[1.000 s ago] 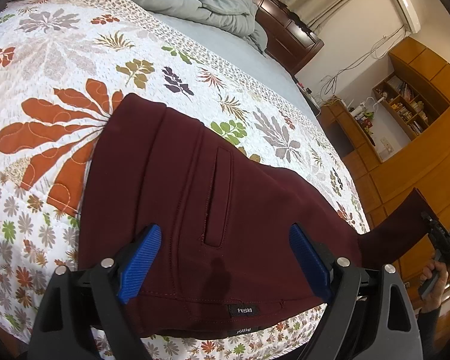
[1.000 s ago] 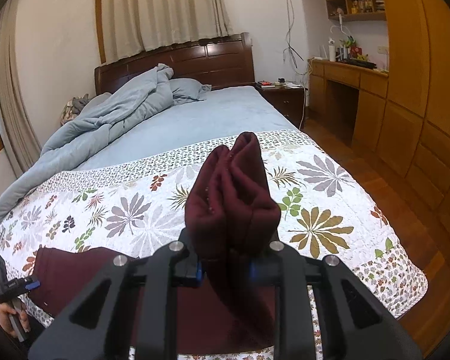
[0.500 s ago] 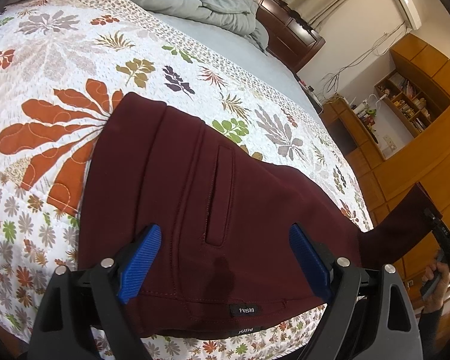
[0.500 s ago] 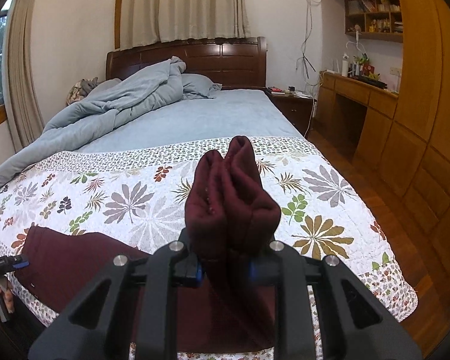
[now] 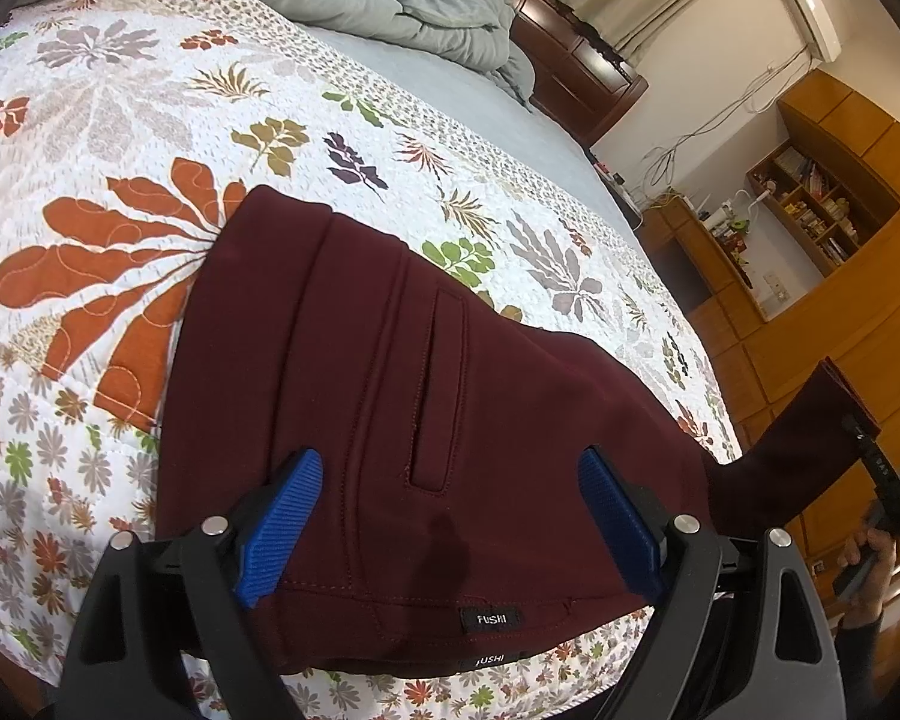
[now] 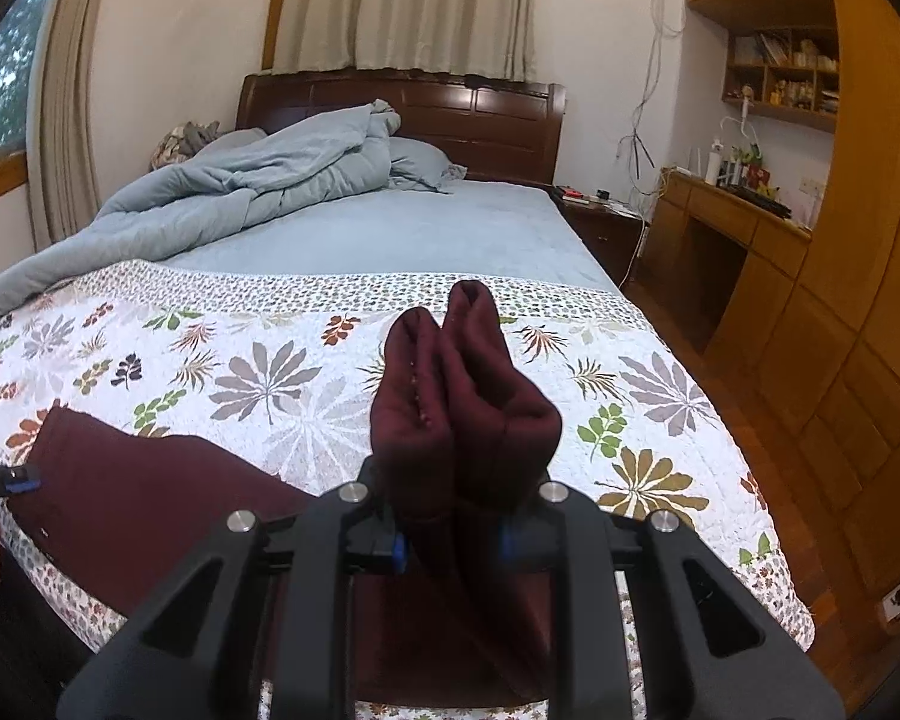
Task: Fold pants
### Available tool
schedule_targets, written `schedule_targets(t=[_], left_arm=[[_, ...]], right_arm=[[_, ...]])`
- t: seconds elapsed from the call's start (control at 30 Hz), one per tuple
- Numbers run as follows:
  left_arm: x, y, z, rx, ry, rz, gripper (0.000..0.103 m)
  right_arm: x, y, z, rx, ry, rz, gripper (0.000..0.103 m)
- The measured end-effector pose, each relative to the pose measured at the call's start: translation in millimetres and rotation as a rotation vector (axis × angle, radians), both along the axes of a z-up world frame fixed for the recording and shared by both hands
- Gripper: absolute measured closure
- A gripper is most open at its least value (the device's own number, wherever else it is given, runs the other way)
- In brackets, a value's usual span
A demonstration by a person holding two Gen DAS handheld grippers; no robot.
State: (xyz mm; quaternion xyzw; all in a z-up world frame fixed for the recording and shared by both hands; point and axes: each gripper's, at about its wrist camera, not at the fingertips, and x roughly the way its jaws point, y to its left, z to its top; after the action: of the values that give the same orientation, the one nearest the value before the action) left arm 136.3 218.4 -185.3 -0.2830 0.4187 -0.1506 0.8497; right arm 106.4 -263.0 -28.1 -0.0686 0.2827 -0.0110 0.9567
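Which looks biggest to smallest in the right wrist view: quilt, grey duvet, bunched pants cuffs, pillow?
1. quilt
2. grey duvet
3. pants cuffs, though nearness to the camera inflates them
4. pillow

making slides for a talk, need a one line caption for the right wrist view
Right gripper shut on the bunched leg ends of maroon pants, held above a floral quilt.

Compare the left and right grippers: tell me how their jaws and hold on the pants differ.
The left gripper stands wide open over the waist end of the pants, gripping nothing; the right gripper is shut on the bunched leg cuffs. The left's cloth lies flat on the quilt; the right's is lifted. Both have blue pads.
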Motion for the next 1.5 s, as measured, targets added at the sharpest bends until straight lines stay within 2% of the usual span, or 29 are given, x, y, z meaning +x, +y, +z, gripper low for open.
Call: schedule_targets(t=[0.5, 0.9, 1.07, 1.13, 1.27, 1.37, 1.5], left_arm=[[-2.0, 4.3, 0.1, -0.019, -0.006, 0.007, 0.015], [-3.0, 6.1, 0.1, -0.029, -0.009, 0.005, 0.015], [-3.7, 6.3, 0.1, -0.037, -0.010, 0.008, 0.015], [-3.8, 6.5, 0.1, -0.036, -0.010, 0.007, 0.015], [-3.7, 6.6, -0.1, -0.036, -0.010, 0.007, 0.015], [-4.2, 6.1, 0.0, -0.031, -0.010, 0.005, 0.015], [-5.2, 5.0, -0.1, -0.027, -0.008, 0.006, 0.015]], right_arm=[[7.1, 33.0, -18.7, -0.080, 0.039, 0.062, 0.083], [12.4, 72.4, -49.2, -0.235, 0.065, 0.119, 0.083], [11.2, 100.3, -71.2, -0.417, 0.054, 0.138, 0.083], [8.5, 116.4, -88.9, -0.532, 0.048, 0.157, 0.083], [-0.2, 149.9, -140.8, -0.831, 0.022, 0.212, 0.083], [-5.4, 161.0, -169.4, -0.947, 0.027, 0.263, 0.083], [-9.1, 163.4, -191.9, -1.020, 0.039, 0.307, 0.083]])
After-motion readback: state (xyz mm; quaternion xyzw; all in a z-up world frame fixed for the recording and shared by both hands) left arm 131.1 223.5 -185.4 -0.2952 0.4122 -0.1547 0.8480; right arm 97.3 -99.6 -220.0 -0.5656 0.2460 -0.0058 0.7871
